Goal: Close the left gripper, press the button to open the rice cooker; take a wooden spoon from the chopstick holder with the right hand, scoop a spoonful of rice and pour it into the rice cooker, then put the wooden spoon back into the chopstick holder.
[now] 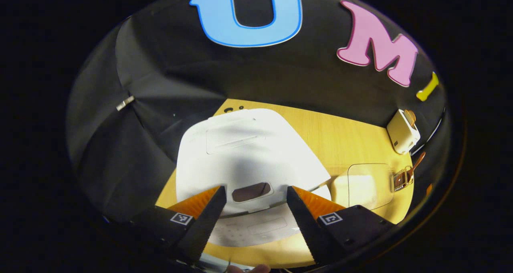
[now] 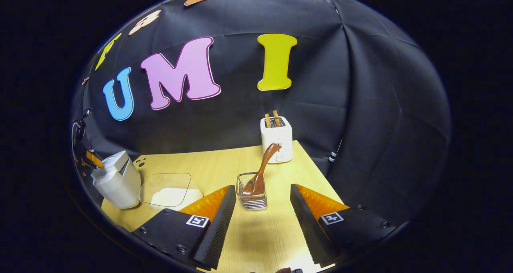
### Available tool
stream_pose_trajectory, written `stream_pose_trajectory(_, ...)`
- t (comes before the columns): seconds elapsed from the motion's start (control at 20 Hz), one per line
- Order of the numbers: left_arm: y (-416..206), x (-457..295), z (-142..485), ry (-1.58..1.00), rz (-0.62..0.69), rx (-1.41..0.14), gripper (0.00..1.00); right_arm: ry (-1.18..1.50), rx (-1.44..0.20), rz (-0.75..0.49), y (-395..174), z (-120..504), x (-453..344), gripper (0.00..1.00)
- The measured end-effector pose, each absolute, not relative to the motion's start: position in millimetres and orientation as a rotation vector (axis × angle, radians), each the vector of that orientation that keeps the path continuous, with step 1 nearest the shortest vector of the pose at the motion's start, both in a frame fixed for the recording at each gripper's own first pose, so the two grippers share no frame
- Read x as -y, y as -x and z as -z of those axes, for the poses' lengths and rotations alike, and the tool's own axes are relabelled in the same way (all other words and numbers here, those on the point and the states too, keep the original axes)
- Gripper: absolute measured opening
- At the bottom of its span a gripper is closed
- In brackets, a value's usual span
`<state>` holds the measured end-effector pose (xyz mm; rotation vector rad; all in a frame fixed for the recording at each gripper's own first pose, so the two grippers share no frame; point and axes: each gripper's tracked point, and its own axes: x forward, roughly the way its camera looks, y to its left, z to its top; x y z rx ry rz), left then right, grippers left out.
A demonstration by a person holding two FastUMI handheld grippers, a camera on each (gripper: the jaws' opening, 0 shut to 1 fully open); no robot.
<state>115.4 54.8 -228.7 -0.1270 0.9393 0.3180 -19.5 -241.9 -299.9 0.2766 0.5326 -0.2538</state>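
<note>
Two hand-held grippers are at work over a pale wood-grain tabletop [image 2: 256,233]. In the left gripper view, the left hand-held gripper [image 1: 253,197] hovers with its fingers spread wide, one on each side of the dark oval button [image 1: 251,191] at the front of the white plastic rice cooker [image 1: 244,156]; neither finger touches it. The cooker's lid is down, with a faint rectangular panel embossed on top. No brand or wording can be read on it.

To the cooker's right in that view sits a clear square plastic container of white rice [image 1: 366,185], just beside the cooker. Beyond it stand the clear glass chopstick holder [image 1: 402,179] and a small white toaster [image 1: 402,132] near the far corner.

In the right gripper view, the right hand-held gripper [image 2: 262,203] is also spread open, holding nothing. Between its fingertips and a little beyond them stands the chopstick holder [image 2: 251,199], with the brown wooden spoon [image 2: 262,168] in it, bowl down and handle leaning up to the right. Behind it the toaster [image 2: 276,138] holds two brown slices in its slots. At the left edge are the rice cooker [image 2: 116,180], the rice container [image 2: 168,191] and the other gripper above the cooker.

Each gripper finger carries a small square black-and-white marker [image 2: 197,221]; it holds no readable text.
</note>
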Motion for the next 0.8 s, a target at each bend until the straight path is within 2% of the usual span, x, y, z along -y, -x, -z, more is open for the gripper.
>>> stream_pose_trajectory(0.4, -114.4, -64.2, 249.0, 0.140, -0.333, -1.067, 1.00, -0.300, -0.546, 0.295, 26.0, 308.5, 259.6, 0.85)
stream_pose_trajectory(0.8, -124.0, -68.6, 251.6, 0.114, -0.273, -1.132, 1.00, -0.300, -0.571, 0.249, 9.0, 319.7, 241.0, 0.85)
